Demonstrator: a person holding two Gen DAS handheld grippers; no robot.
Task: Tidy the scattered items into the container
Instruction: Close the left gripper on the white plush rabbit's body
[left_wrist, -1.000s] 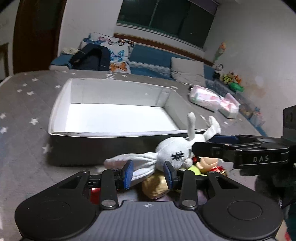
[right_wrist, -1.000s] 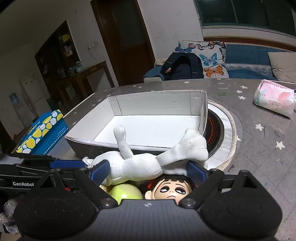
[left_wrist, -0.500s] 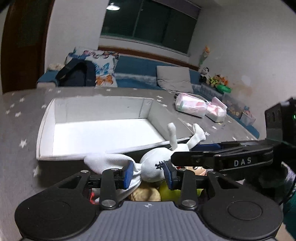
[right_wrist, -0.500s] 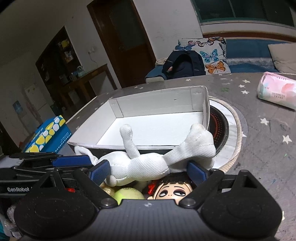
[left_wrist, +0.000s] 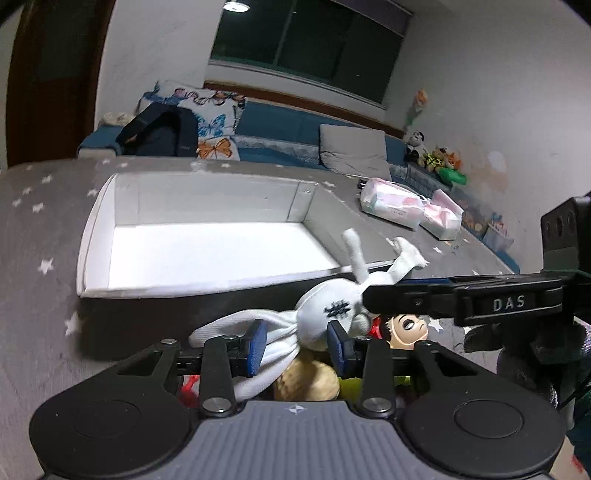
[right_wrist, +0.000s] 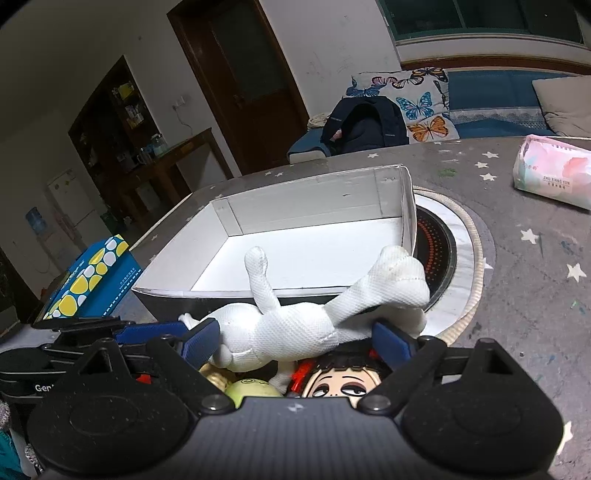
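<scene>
**A:** What are we holding?

**B:** Both grippers carry one white plush rabbit (left_wrist: 332, 306). Our left gripper (left_wrist: 295, 349) pinches its long ears between the blue pads; our right gripper (right_wrist: 295, 341) is spread wide around its body, the pads against its flanks, though from this angle we cannot be sure how firmly they press.

**A:** What has changed in the last second?

**B:** The rabbit has risen. A second ago its legs barely cleared the near wall of the open white box (left_wrist: 207, 288); now its body hangs near rim height, just short of that wall. We judge the lift nearly done, with the carry over the rim next.

**A:** And the other items?

**B:** Under the rabbit lie a doll head (right_wrist: 343, 384), a yellow-green ball (right_wrist: 251, 389) and a tan lump (left_wrist: 306, 382), all outside the box, which holds nothing yet.

**A:** Do the views differ?

**B:** Only the right wrist view shows a round burner ring (right_wrist: 439, 243) beside the box; the left wrist view alone shows the rabbit's stitched face.
</scene>
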